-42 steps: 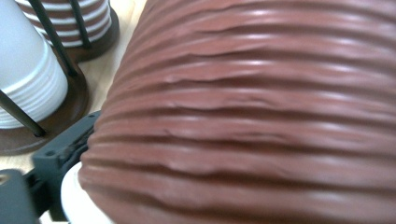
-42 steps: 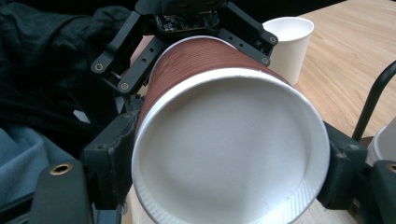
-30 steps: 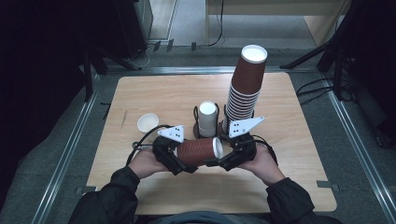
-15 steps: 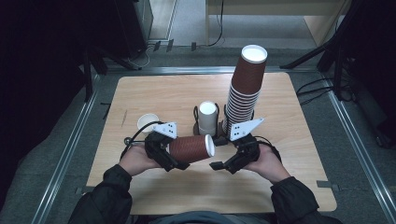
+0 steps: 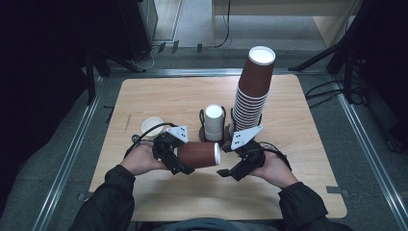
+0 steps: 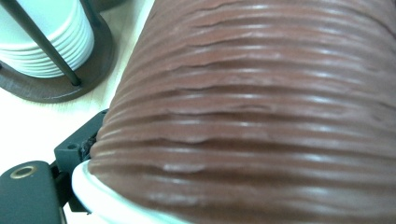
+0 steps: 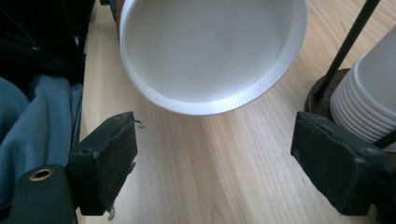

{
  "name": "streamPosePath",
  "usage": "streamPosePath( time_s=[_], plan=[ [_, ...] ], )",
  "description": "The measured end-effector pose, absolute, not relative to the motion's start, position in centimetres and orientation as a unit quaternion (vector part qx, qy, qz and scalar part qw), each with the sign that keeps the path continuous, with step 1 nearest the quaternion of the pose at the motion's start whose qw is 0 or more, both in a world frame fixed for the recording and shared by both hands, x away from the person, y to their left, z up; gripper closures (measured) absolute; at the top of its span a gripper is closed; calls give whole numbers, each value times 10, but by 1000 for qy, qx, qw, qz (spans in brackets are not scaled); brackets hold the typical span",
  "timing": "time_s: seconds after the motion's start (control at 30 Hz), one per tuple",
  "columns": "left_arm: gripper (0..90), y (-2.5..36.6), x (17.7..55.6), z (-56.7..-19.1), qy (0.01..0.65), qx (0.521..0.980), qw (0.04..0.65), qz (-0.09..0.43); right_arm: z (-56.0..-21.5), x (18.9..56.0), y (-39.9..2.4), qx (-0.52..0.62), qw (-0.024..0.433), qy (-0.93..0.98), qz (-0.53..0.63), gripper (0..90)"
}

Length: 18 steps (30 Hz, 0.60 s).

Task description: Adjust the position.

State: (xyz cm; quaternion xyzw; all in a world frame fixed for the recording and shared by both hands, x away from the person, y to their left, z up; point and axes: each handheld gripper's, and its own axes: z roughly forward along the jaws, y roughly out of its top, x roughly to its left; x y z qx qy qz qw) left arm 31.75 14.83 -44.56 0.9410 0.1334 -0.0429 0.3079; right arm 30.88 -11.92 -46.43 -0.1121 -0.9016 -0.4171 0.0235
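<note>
A brown ribbed paper cup [image 5: 197,154] lies on its side above the table's near middle, with its white mouth toward the right. My left gripper [image 5: 182,158] is shut on its body. In the left gripper view the cup's wall [image 6: 261,116] sits close up, with one black finger [image 6: 74,149] at its rim. My right gripper [image 5: 227,171] stands open just right of the cup's mouth and does not touch it. In the right gripper view the open mouth [image 7: 210,51] hangs above and beyond the two spread pads [image 7: 107,158].
A tall stack of brown cups [image 5: 252,91] rises at the back right. Beside it, a wire holder with stacked white lids [image 5: 213,122] stands at centre. One loose white lid [image 5: 151,126] lies to the left. The wooden table [image 5: 288,183] is bare near the front edge.
The left gripper has carried the cup slightly left. The right gripper, close against the cup's mouth a second ago, has drawn back to the right, leaving a gap.
</note>
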Motion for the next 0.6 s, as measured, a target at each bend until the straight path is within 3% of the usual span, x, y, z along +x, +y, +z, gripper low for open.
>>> streamPosePath(
  time_s=[0.6],
  plan=[
    [77,128,343,-449,125,966,225,-28,-471,318,-120,-117,-3,-917,-381,146]
  ],
)
